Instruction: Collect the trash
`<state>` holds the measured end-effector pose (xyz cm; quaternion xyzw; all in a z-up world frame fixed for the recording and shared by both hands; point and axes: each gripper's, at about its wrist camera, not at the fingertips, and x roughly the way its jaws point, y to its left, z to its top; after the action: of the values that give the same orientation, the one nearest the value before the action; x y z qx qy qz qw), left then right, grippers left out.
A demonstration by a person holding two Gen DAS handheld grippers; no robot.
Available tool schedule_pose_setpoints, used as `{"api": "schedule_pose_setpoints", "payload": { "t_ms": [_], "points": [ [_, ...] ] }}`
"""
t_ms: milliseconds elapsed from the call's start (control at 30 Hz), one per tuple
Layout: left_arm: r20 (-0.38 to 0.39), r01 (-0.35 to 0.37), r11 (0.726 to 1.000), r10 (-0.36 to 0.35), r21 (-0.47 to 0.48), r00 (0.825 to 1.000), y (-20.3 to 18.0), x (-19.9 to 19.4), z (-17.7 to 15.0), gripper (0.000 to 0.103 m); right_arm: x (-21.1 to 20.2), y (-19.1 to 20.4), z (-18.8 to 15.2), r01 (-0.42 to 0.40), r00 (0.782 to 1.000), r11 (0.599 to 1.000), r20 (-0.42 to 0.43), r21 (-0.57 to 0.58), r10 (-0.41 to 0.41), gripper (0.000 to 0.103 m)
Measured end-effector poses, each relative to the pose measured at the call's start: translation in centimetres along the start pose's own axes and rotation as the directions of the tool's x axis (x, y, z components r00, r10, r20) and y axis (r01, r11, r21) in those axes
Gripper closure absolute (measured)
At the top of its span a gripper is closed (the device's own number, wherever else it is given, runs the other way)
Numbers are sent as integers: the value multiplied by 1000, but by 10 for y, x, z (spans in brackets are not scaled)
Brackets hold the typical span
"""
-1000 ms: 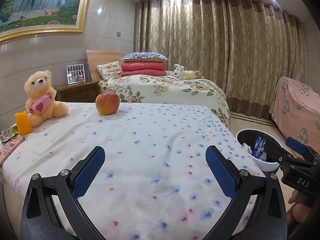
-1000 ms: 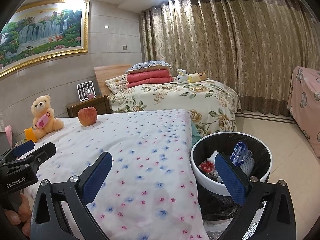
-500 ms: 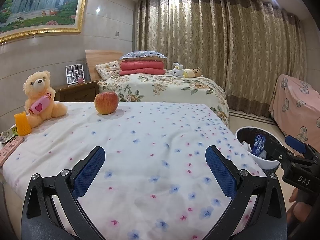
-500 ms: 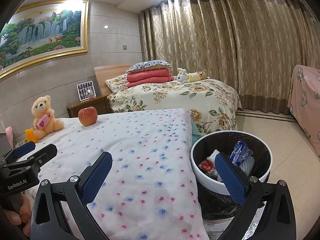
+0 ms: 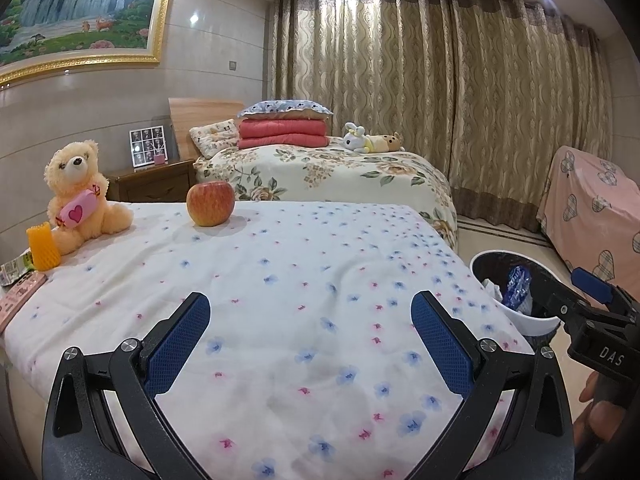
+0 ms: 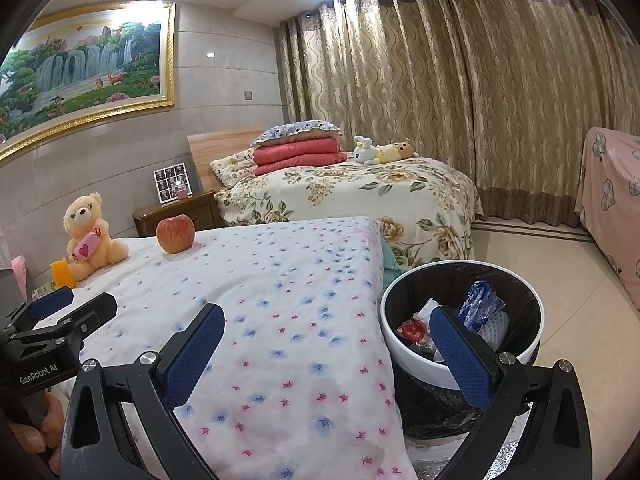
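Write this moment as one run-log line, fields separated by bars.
left gripper: open, empty, over bed | right gripper: open, empty | bin: beside bed, holds trash | wrappers: on bed's left edge, uncollected

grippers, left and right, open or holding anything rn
Left gripper: open, holding nothing.
Right gripper: open, holding nothing.

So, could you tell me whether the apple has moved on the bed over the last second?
No. The apple sits beside the teddy bear as before.
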<state>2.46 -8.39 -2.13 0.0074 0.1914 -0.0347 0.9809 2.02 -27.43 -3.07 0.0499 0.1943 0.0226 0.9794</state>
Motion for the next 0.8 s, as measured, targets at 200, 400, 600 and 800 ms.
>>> {"api": "schedule_pose_setpoints", "payload": {
  "t_ms": [200, 400, 600, 800],
  "points": [
    [1, 2, 1000, -2, 3, 1000, -1, 0, 0, 0, -1, 0, 0, 3, 1000, 1000, 1, -1, -3, 0],
    [0, 3, 1000, -3, 4, 1000, -1, 0, 0, 0, -1, 0, 0, 2, 1000, 1000, 1, 0, -2, 0],
    [-1, 5, 1000, -5, 4, 1000, -2, 0, 0, 0, 0, 0, 0, 3, 1000, 1000, 0, 0, -3, 0],
    [-3, 5, 1000, -5, 6, 1000, -2, 0, -1, 0, -1, 0, 0, 3, 1000, 1000, 0, 0, -3, 0]
  ]
}}
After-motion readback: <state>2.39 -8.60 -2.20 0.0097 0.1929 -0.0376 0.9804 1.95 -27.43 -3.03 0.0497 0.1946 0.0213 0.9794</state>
